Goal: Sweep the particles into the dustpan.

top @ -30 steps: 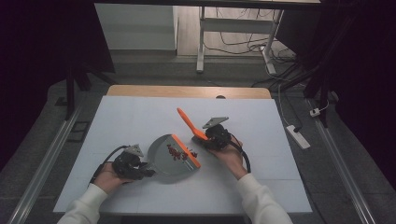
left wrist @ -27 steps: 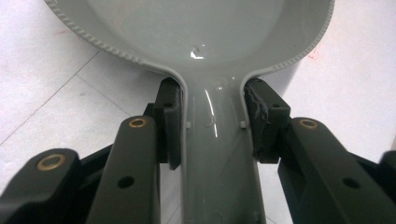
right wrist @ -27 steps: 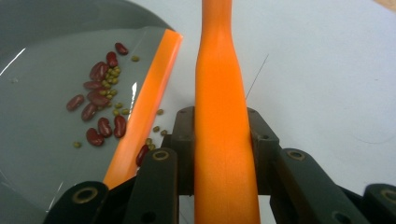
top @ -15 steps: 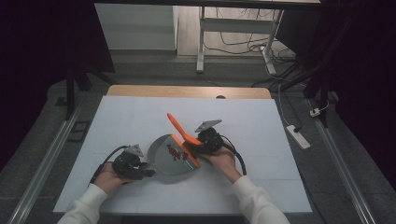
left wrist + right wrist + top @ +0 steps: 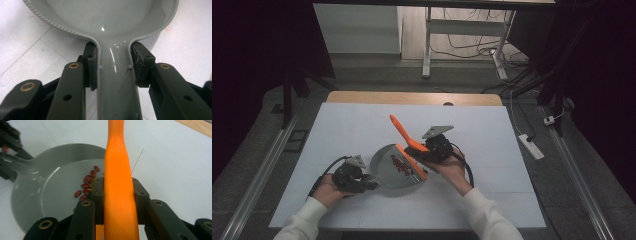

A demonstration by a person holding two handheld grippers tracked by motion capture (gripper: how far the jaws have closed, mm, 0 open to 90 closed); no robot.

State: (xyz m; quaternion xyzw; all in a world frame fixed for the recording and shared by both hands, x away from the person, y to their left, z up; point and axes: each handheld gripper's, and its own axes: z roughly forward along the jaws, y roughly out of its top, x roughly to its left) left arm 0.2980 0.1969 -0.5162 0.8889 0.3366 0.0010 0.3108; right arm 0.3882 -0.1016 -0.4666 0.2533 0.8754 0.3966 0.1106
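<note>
A grey dustpan point(image 5: 387, 170) lies on the white table with several red beans point(image 5: 401, 164) in it. My left gripper point(image 5: 368, 183) is shut on the pan's handle point(image 5: 116, 82), a pad pressed to each side. My right gripper point(image 5: 426, 151) is shut on an orange brush handle point(image 5: 404, 132), which slants up and to the left over the pan's right edge. An orange strip point(image 5: 413, 162) runs along that edge beside the beans. In the right gripper view the handle point(image 5: 118, 182) rises between the jaws, with the beans point(image 5: 86, 185) and the pan point(image 5: 45, 187) to its left.
The white table top point(image 5: 492, 150) spreads around both hands, with a wooden edge point(image 5: 412, 98) at the back. A power strip point(image 5: 531, 146) lies off the table's right side. Desk legs and cables stand on the floor beyond.
The right gripper has shifted a little to the left with the brush, and the orange handle has swung left over the pan. The left gripper and the dustpan have stayed put.
</note>
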